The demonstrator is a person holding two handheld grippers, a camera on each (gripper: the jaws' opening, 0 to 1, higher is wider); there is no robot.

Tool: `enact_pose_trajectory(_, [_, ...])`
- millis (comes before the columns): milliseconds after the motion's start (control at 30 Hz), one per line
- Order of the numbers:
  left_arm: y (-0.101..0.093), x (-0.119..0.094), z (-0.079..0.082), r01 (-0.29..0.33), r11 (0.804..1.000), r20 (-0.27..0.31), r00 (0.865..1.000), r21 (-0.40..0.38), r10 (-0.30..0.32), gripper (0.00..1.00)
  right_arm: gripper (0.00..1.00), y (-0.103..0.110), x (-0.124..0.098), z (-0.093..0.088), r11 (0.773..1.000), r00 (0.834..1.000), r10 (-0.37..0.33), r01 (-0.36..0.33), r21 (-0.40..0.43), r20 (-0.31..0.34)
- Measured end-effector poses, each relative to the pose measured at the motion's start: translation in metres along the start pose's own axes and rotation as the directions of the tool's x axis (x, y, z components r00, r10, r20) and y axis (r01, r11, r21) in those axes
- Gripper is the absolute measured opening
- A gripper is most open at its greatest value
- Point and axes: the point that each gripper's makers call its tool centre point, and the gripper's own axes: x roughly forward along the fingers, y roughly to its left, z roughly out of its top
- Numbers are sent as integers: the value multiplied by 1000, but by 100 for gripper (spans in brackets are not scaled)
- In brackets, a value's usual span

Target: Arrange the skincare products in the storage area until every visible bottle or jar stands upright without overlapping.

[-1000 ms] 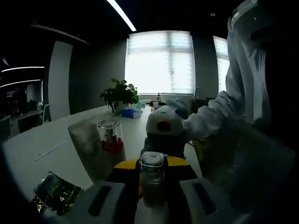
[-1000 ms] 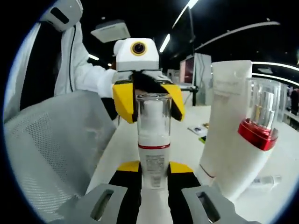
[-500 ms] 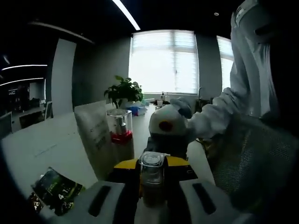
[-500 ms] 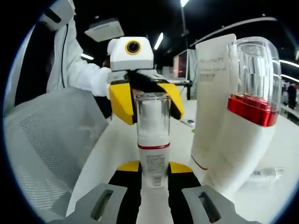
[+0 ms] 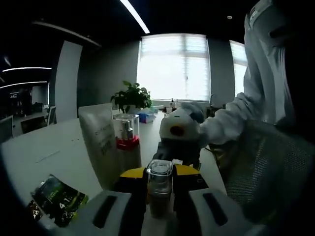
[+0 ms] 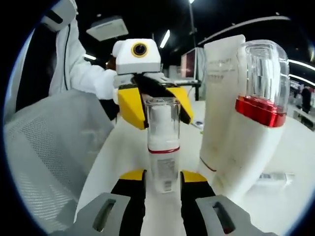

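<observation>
- Clear plastic, red band: the small pump bottle [image 6: 163, 147] stands upright on the white table [image 6: 123, 147] between both of your grippers; in the left gripper view it is the clear-capped bottle [image 5: 159, 187] dead centre.
- Right gripper [image 6: 162, 196]: your yellow-and-black jaws flank the bottle's base, narrowly apart. A thin gap shows on each side, so whether the pads touch it cannot be told.
- Left gripper [image 5: 160, 206]: your jaws stand narrowly apart with the bottle between them; contact with the bottle cannot be told. From the right gripper view this gripper [image 6: 156, 105] faces yours head-on, its yellow jaws angled down just behind the bottle's cap.
- Pose: both of your grippers sit low and level over the table, pointing at each other along its edge; your white sleeve [image 5: 231, 120] reaches in behind the right gripper's body.
- White squeeze tube [image 6: 221, 98]: upright, just beside the small bottle.
- Red-collared bottle [image 6: 258, 98] with a clear domed cap: upright, close against the white tube, partly in front of it in the right gripper view.
- Dark printed packet [image 5: 56, 199]: flat on the table, to one side of the left gripper.
- Grey mesh chair [image 6: 54, 147]: beside the table edge.
- Potted plant [image 5: 132, 97]: far end of the table, before the bright window [image 5: 172, 66].
</observation>
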Motion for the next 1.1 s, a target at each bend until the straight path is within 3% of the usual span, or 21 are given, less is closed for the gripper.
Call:
enact_pose_trajectory(200, [-7,3,4,5,1000,13,1000,-13,-5,16,15,1,-3,12,999,999,-25,25,-30,21])
enact_pose_trajectory(533, [-8,-1,7,7,1000,26,1000,-1,-7,16,13,1,-3,11,999,1000,-22,23,-37,19])
enact_pose_trajectory(733, [-14,0,23,9,1000,77,997,6,-9,16,13,1,-3,8,999,1000,-19,19,-43,5])
enact_pose_trajectory(933, [-9,-12,35,-19,999,103,995,27,16,14,13,3,-3,8,999,1000,-15,15,-45,0])
enact_pose_trajectory(1100, [-4,-29,30,-57,998,76,996,30,55,15,15,3,-4,11,999,1000,-17,17,-50,7])
